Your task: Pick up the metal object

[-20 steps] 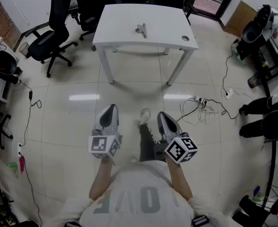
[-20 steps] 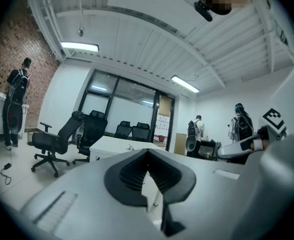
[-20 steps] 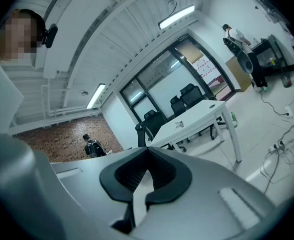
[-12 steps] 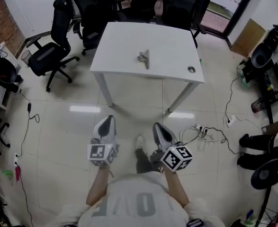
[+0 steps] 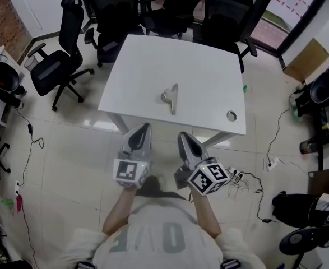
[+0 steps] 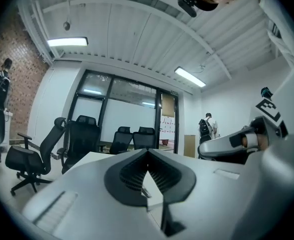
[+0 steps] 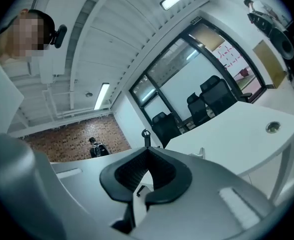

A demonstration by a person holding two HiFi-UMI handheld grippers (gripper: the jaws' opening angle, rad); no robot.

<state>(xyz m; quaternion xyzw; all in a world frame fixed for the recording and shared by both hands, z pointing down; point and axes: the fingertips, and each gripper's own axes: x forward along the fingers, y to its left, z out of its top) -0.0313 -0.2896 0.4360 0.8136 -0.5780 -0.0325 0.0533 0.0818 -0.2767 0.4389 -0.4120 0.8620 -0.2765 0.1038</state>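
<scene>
The metal object (image 5: 170,97), a silver clip-like piece, lies near the middle of the white table (image 5: 209,72). It also shows in the right gripper view as a small metal object (image 7: 200,153) on the tabletop, above my right jaw. My left gripper (image 5: 144,129) and right gripper (image 5: 184,138) are held side by side just short of the table's near edge, pointing at it. Both are shut with nothing between the jaws. In the left gripper view the left gripper (image 6: 147,152) shows its tips meeting. The right gripper (image 7: 148,149) looks the same in its own view.
Black office chairs (image 5: 58,66) stand to the left of the table and behind it. A round cable hole (image 5: 231,115) sits at the table's near right corner. Cables and a power strip (image 5: 240,178) lie on the tiled floor to the right. Equipment stands at the right wall (image 5: 321,94).
The person has walked toward the table, which now lies much closer. Both grippers have come up to its near edge, still shut and side by side.
</scene>
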